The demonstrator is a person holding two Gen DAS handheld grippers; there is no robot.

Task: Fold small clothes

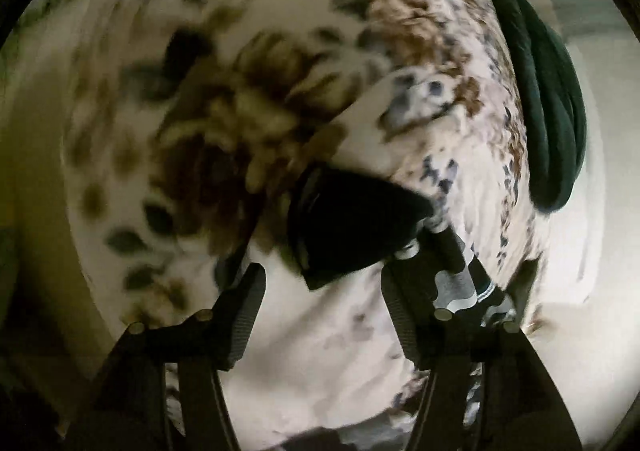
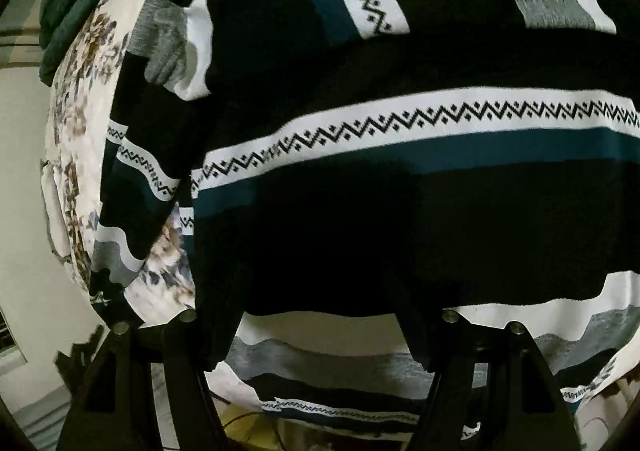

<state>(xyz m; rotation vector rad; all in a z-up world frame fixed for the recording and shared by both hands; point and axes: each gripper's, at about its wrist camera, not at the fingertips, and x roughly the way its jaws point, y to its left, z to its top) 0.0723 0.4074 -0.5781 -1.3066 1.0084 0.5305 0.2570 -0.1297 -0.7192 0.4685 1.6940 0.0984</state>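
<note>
A cream bedspread printed with brown and grey-blue flowers [image 1: 192, 99] covers the bed, much of it smeared by blur in the left wrist view. A dark green quilted blanket [image 1: 548, 107] lies bunched at its far edge. Spread flat across the bedspread is the black knitted sweater with white zigzag bands, teal stripes and grey patches [image 2: 400, 63], filling nearly all of the right wrist view, its hem hanging over the near edge of the bed.

The left gripper [image 1: 320, 315] hangs released over bare bedspread, jaws apart with nothing between them; a black corner of the sweater lies just beyond its tips, and a patterned strip shows beside the right-hand finger. The right gripper [image 2: 320, 335] stands with jaws wide; the sweater's lower fold drapes over its fingertips, so I cannot tell whether the cloth is gripped.
</note>
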